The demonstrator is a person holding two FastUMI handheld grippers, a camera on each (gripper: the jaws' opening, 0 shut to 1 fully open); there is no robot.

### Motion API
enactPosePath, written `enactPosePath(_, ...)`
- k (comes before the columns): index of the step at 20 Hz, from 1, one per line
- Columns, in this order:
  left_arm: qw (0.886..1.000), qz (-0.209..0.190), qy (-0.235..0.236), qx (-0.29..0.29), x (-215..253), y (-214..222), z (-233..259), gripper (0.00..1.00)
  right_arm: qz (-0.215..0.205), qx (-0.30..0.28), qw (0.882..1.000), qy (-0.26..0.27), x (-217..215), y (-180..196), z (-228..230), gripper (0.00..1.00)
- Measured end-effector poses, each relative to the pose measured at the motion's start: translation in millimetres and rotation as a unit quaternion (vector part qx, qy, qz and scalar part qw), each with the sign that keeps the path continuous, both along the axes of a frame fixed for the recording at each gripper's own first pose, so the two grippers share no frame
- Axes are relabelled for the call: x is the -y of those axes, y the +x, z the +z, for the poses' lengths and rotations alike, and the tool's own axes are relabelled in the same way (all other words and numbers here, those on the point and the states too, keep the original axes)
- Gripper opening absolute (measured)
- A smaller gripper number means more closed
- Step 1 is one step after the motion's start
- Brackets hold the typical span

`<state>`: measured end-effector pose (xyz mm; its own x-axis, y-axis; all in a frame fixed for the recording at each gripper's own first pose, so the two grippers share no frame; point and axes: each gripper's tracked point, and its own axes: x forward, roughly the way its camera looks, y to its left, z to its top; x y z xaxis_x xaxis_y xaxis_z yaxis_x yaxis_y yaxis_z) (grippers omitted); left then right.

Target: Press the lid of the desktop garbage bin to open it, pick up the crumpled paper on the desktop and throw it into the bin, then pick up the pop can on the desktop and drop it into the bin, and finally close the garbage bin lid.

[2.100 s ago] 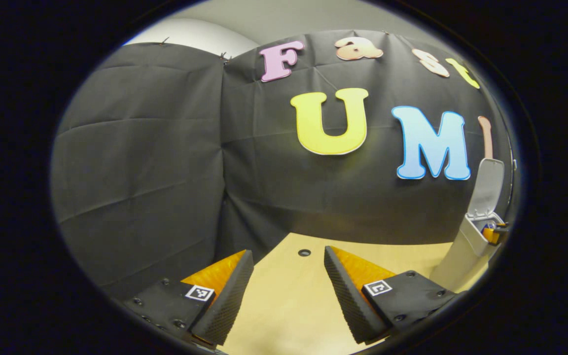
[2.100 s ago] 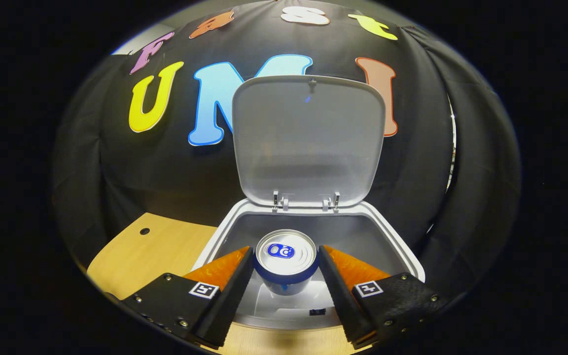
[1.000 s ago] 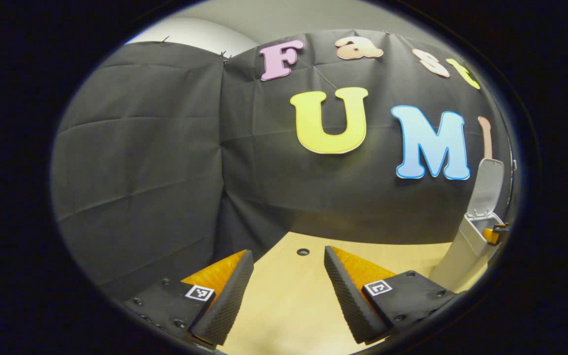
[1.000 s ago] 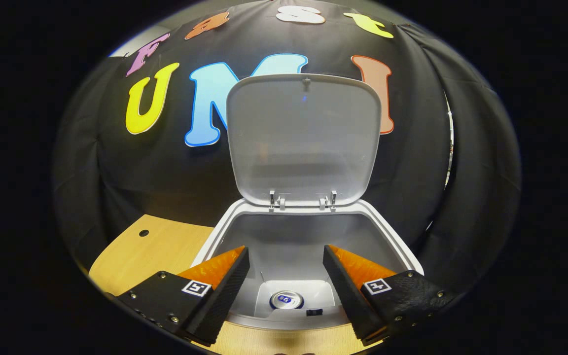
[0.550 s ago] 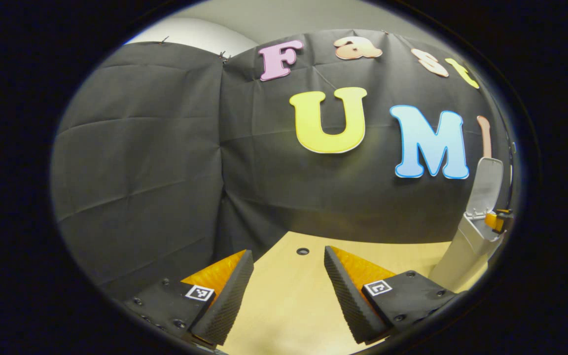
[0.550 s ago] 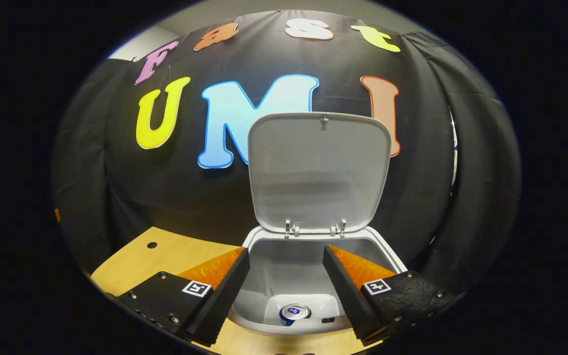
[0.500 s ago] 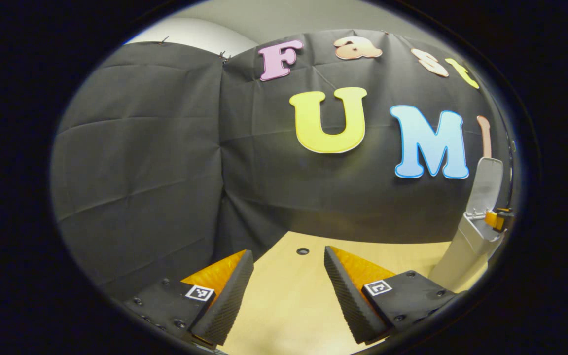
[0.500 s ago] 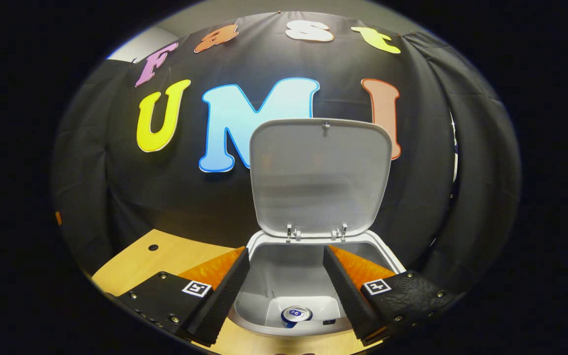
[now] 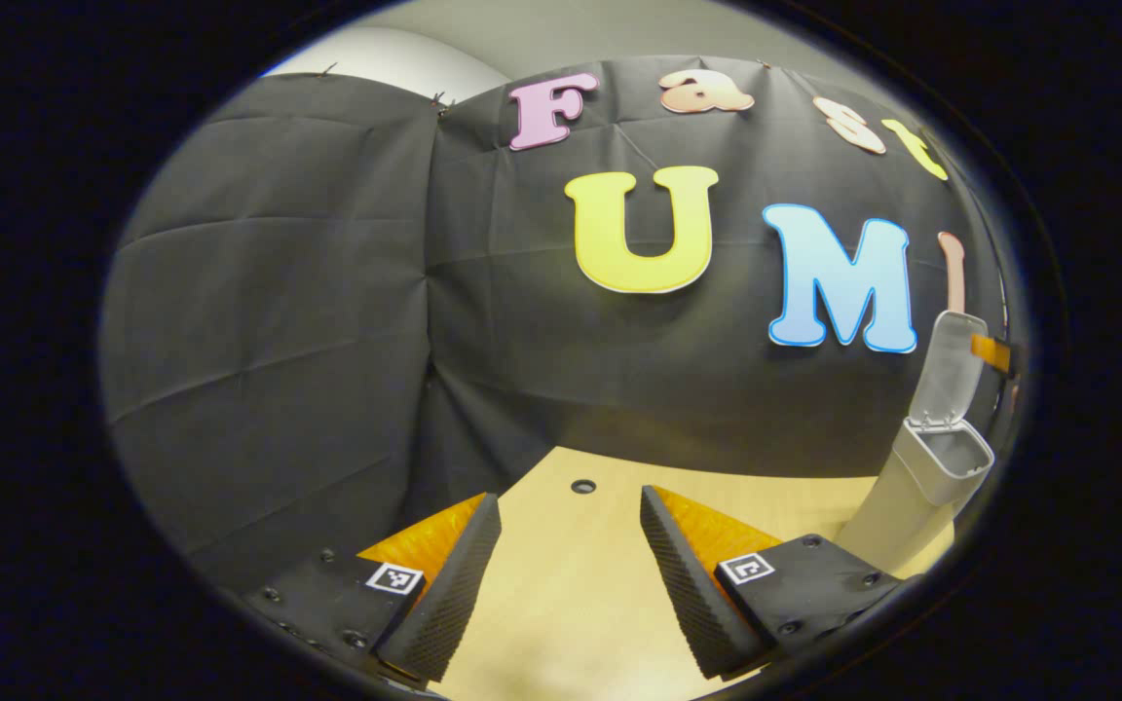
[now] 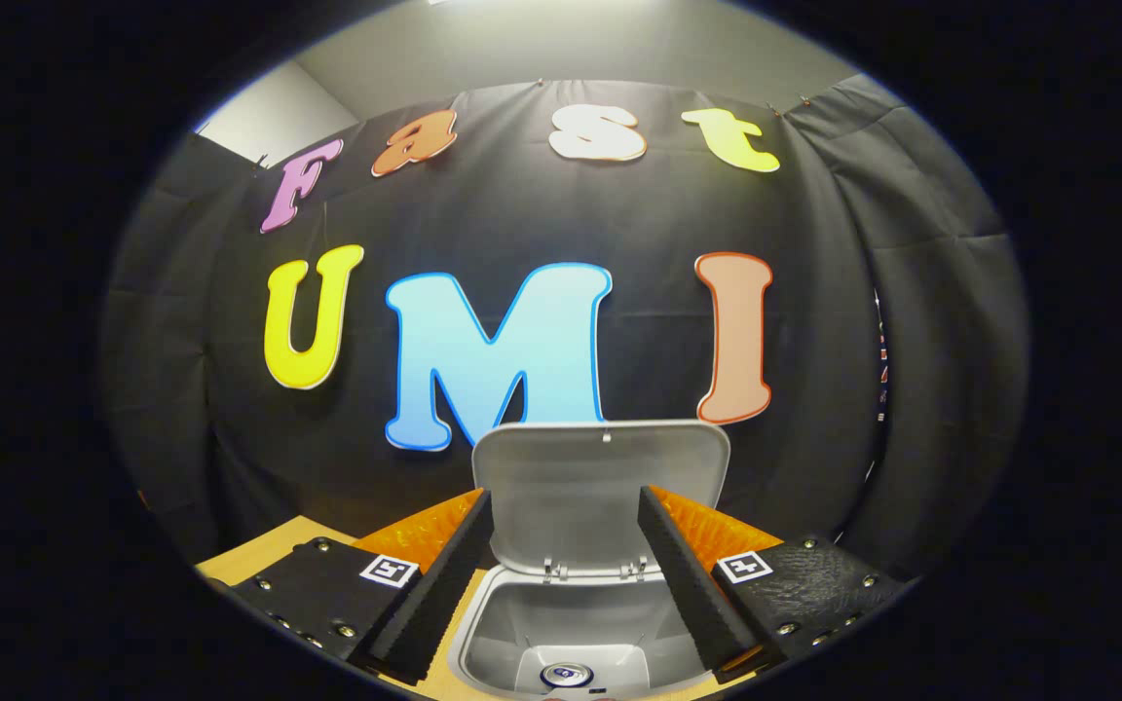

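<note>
Table-top garbage bin (image 10: 483, 643) now holds the released pop can (image 10: 565, 674); right gripper (image 10: 565, 565) has lifted clear, jaws apart and empty, lid (image 10: 600, 477) unclosed.

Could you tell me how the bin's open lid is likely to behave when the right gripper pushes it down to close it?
The lid stands upright on two small hinges at its base, so it should swing forward over the bin rather than slide. It looks like thin plastic, probably light and slightly flexible. The tall, narrow bin might tip if pushed sideways.

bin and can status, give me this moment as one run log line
pop can: in bin | lid: open, upright | right hand-held gripper: open, empty, above bin | left hand-held gripper: open, empty, over desk | remaining: close lid
</note>
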<state>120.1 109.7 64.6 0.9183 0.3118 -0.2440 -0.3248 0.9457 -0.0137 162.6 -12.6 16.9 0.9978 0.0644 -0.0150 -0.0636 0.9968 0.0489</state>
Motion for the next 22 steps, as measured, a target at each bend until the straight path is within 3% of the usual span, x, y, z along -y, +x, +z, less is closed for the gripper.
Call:
enactPosePath(3, 1.000, -0.003, 0.000, 0.000, 3, -4, 0, 0.95, -0.009, 0.033, 0.999, -0.003, 9, 8, 29, 0.96)
enactPosePath(4, 1.000, -0.002, 0.001, 0.000, 4, -5, 0, 1.00, -0.009, 0.039, 0.999, -0.006, 11, 12, 35, 0.96)
enactPosePath(8, 1.000, 0.009, 0.005, -0.003, -3, -14, -1, 0.95, -0.008, 0.057, 0.998, -0.023, 11, 30, 53, 0.95)
enactPosePath(9, 1.000, 0.012, 0.005, -0.005, -6, -16, -2, 1.00, -0.009, 0.058, 0.998, -0.030, 11, 37, 54, 0.95)
enactPosePath(15, 0.999, 0.041, 0.002, -0.013, -25, -35, -9, 0.95, -0.023, 0.025, 0.999, -0.030, 13, 76, 40, 0.95)
enactPosePath(22, 0.998, 0.064, -0.005, -0.021, -38, -46, -17, 0.95, -0.022, 0.009, 0.999, -0.046, 11, 81, 25, 0.96)
